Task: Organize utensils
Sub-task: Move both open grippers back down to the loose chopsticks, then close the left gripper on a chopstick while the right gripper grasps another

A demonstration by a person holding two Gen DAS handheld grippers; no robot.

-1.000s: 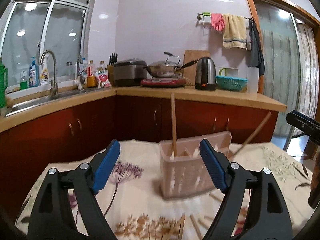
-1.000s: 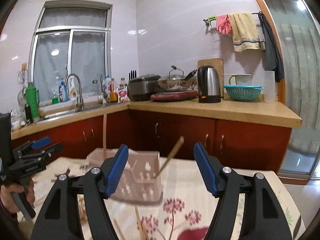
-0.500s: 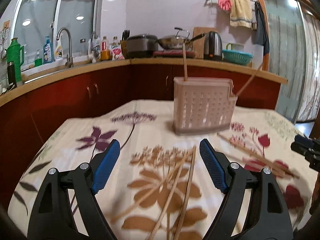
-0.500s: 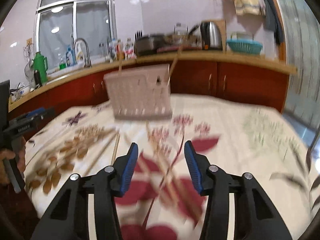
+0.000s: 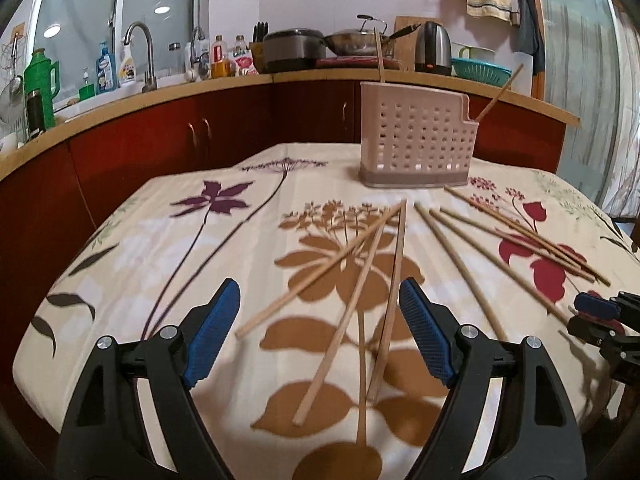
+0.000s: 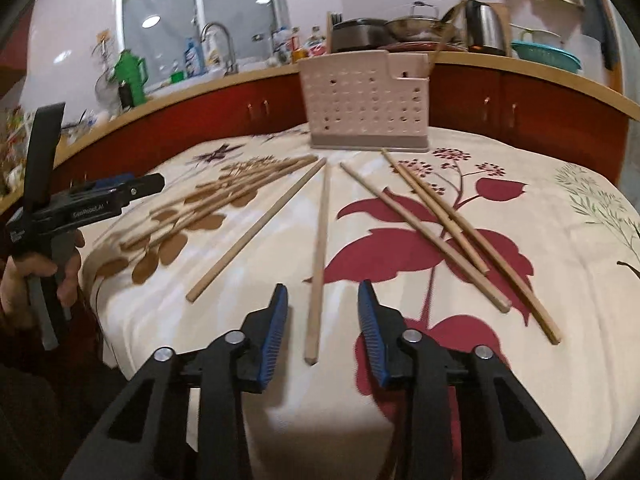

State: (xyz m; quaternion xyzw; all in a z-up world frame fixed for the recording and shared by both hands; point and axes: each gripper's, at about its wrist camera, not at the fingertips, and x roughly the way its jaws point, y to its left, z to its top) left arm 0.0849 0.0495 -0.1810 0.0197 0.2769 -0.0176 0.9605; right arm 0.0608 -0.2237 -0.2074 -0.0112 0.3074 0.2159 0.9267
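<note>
Chopsticks (image 5: 352,304) mostly lay loose on the table (image 5: 160,248) w/ its floral cloth, approx nine or ten scattered in a fan in front of the perforated holder (image 5: 416,144). Only two stood in the holder: one upright at the back, one leaning out at the right end. So task looked barely begun, most sticks left to collect.

Left gripper (image 5: 320,332) hung over the near ends of three sticks, fingers wide, nothing between the pads yet. Right gripper (image 6: 322,320) was lined up on a single chopstick (image 6: 318,256) pointing toward the holder; its fingers were closing, stick's near end between them but pads not touching it. Likely next: pinch that stick, carry it to holder.
</note>
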